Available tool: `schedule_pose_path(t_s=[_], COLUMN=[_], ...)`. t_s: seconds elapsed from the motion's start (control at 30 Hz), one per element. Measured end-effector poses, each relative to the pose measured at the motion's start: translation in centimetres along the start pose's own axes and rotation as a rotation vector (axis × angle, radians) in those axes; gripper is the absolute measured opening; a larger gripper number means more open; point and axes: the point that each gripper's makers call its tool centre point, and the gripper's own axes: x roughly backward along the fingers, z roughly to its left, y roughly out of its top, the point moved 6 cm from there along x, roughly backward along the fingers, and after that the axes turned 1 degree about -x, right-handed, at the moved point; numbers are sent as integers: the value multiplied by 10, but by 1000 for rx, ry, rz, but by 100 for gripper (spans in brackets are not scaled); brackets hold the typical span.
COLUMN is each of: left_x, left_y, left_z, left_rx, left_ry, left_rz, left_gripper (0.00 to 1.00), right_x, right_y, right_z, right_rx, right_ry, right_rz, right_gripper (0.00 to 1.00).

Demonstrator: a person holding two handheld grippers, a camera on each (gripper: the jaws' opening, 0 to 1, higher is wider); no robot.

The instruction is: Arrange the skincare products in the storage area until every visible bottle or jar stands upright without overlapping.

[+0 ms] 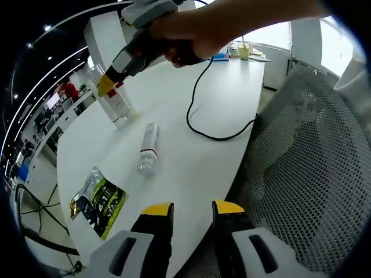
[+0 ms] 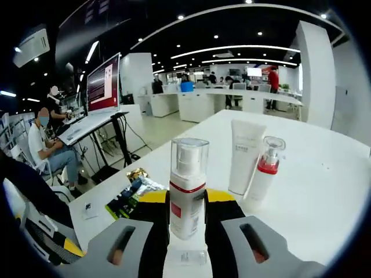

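White tabletop (image 1: 174, 116) is stretching away ahead of the left gripper (image 1: 193, 211) in the left gripper view, with a mesh chair back (image 1: 313, 168) lying off to its right. These tongs are hanging narrowly parted and holding nothing, waiting near the table's edge. Just ahead of them a clear bottle with a red band (image 1: 149, 149) is lying on its side, so it is the piece that needs standing up. To the left of the tips a green and black sachet (image 1: 97, 201) is lying flat. Farther ahead, the right gripper (image 1: 110, 81), carried by a person's hand (image 1: 191, 35), is reaching down onto an upright bottle. A black cable (image 1: 200, 116) is trailing from it across the table.

Open-plan office space is spreading behind the table in the right gripper view. The right gripper (image 2: 186, 200) is clamping a pump bottle with a clear cap (image 2: 186, 185) between its jaws, upright, probably to set it squarely on its base. Just beyond and to the right, a white tube (image 2: 244, 153) and a red-collared pump bottle (image 2: 264, 168) are standing close together, apparently touching.
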Motion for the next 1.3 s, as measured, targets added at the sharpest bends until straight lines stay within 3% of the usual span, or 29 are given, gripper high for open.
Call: schedule_pose_path(t_s=[0.63,1.3], left_x=[-3,-5], left_y=[-5,-5], left_z=[-2,-3], left_rx=[1,-3], left_ry=[-7,-22], left_rz=[17,28], left_gripper=[23,23], right_x=[-40,-55], right_y=[-19,-38], right_z=[-20,-44], right_rx=[82,100], right_ry=[-18,-55], right_rz=[-31,-73], right_gripper=[19,20])
